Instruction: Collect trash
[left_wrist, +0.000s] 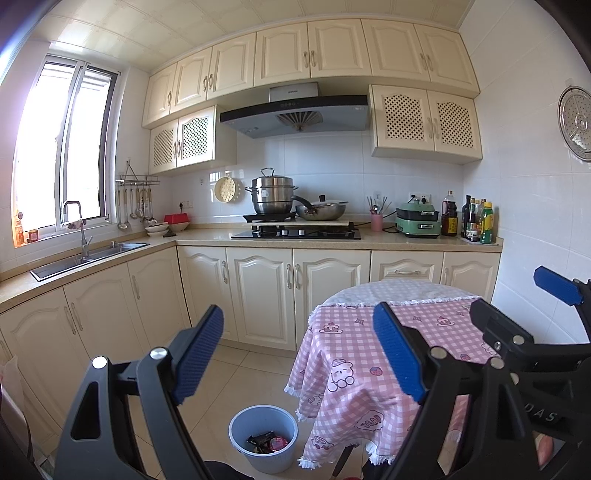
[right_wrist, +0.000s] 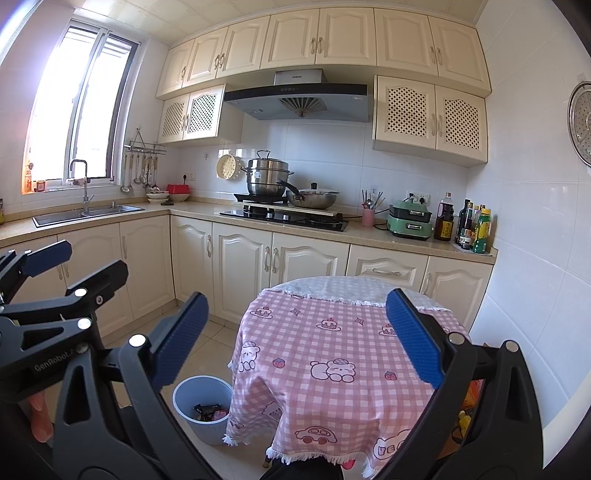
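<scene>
A pale blue bin (left_wrist: 263, 446) stands on the floor left of a round table under a pink checked cloth (left_wrist: 369, 369). Dark and red wrappers (left_wrist: 266, 442) lie inside it. My left gripper (left_wrist: 299, 354) hangs open above the floor and the table's left edge, with nothing between its blue pads. My right gripper (right_wrist: 295, 339) is also open and empty, held over the tablecloth (right_wrist: 325, 354); the bin (right_wrist: 203, 406) shows low on its left. Each gripper appears at the edge of the other's view: the right gripper (left_wrist: 517, 310) at the right edge, the left gripper (right_wrist: 83, 267) at the left edge.
Cream cabinets and a counter run along the back and left walls, with a sink (left_wrist: 88, 254), a hob with pots (left_wrist: 295, 229), a green cooker (left_wrist: 417, 221) and bottles (left_wrist: 476, 221). A white tiled wall closes the right side. Tiled floor lies between table and cabinets.
</scene>
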